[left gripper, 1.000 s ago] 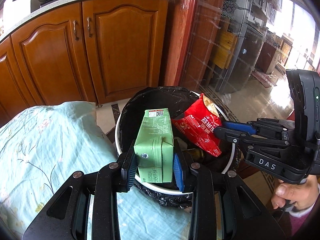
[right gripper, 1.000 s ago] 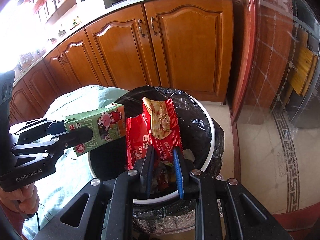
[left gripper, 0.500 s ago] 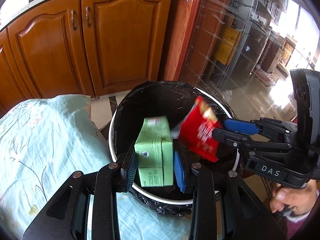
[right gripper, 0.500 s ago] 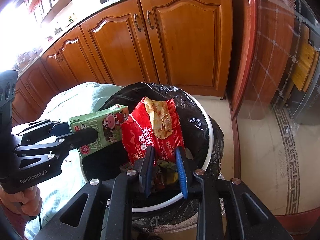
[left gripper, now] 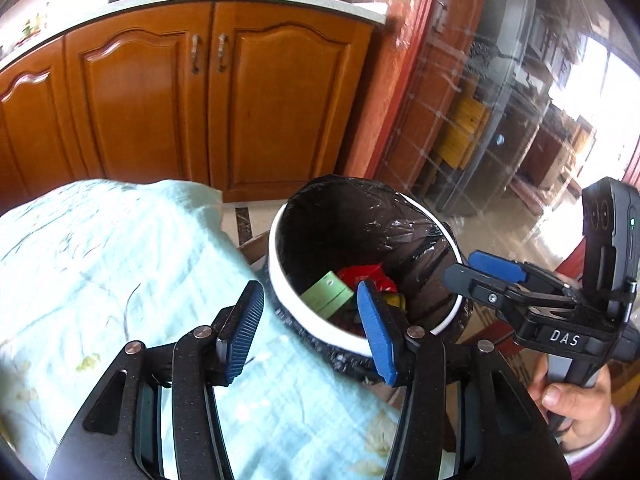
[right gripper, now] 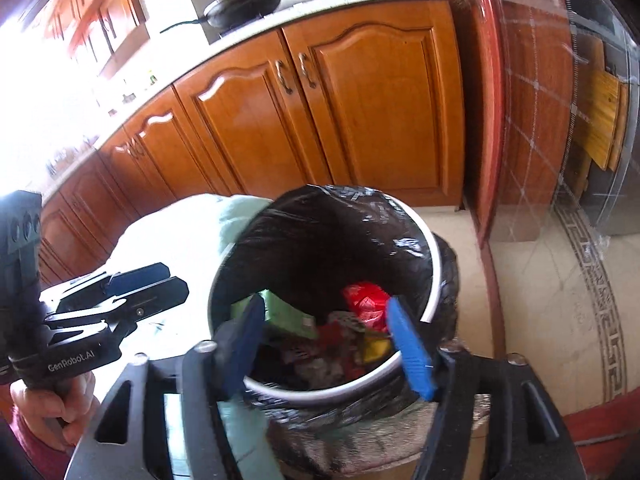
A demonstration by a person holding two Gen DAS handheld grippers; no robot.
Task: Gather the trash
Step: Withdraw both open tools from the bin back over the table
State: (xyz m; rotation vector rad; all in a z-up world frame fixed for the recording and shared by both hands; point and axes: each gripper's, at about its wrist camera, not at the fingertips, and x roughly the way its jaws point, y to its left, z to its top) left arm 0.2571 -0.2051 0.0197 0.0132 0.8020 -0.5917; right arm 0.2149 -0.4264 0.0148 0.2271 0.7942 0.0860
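Note:
A white bin (left gripper: 280, 292) (right gripper: 434, 272) lined with a black bag stands beside the table. Inside it lie the green carton (left gripper: 326, 294) (right gripper: 290, 318) and the red snack bag (left gripper: 362, 276) (right gripper: 366, 300) among other litter. My left gripper (left gripper: 308, 328) hovers at the bin's near rim, its jaws opening with nothing between them. It also shows from the side in the right wrist view (right gripper: 160, 280). My right gripper (right gripper: 328, 344) is over the bin's near rim, its jaws opening wide and empty. The left wrist view shows it from the side (left gripper: 480, 272).
A table under a pale blue-green cloth (left gripper: 100, 280) sits left of the bin. Brown wooden cabinets (left gripper: 240, 100) and a counter with a black pan (right gripper: 244, 0) stand behind. A glass partition (left gripper: 500, 120) rises at right. A person's hand (left gripper: 576, 404) holds the right gripper.
Both grippers opened. The green carton left my left gripper and the red snack bag left my right one; both now lie in the bin. My left gripper drew back toward the table.

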